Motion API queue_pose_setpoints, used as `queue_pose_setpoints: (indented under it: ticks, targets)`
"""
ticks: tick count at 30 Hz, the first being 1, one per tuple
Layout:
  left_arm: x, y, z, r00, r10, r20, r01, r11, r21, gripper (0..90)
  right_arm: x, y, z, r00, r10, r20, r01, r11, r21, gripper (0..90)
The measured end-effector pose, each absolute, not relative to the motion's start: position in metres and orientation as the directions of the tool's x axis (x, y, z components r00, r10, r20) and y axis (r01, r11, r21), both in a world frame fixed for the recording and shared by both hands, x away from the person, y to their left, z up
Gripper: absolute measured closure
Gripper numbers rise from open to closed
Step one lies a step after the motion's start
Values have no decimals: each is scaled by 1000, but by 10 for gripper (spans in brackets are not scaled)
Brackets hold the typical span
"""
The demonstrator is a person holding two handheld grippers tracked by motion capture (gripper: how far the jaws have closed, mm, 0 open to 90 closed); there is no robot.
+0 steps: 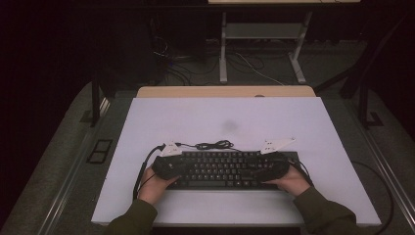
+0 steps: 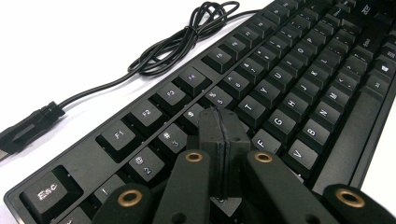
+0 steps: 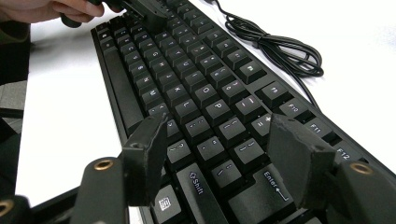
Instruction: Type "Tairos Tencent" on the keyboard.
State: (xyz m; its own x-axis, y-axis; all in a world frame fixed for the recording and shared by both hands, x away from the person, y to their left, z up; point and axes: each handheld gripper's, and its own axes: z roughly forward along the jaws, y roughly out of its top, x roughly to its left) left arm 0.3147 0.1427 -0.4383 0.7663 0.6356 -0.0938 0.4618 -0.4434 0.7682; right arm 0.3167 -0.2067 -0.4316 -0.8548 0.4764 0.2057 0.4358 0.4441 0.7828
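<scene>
1. Resting on the white counter [image 1: 313, 127]: one black keyboard [image 1: 220, 169], one coiled cable [image 1: 213, 145].
2. Left gripper [image 2: 219, 140] pressed shut over the number row, holding nothing.
3. Right gripper [image 3: 219, 140] gapes empty above Enter.

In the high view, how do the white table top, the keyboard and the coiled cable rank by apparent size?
1. White table top
2. Keyboard
3. Coiled cable
No two look alike.

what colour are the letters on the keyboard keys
White, on black keys of the keyboard; the left gripper view shows it best.
</scene>
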Motion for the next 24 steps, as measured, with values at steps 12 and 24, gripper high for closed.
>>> queue_pose_setpoints:
  ticks: [12,24]
  targets:
    - [310,146,-436,763,637,-109,460,-416,785,727,319,-199,-430,-861,466,204,428,446,786,379]
    - [303,150,-434,750,646,-143,481,-384,788,563,323,-188,-426,-864,449,227,432,432,791,380]
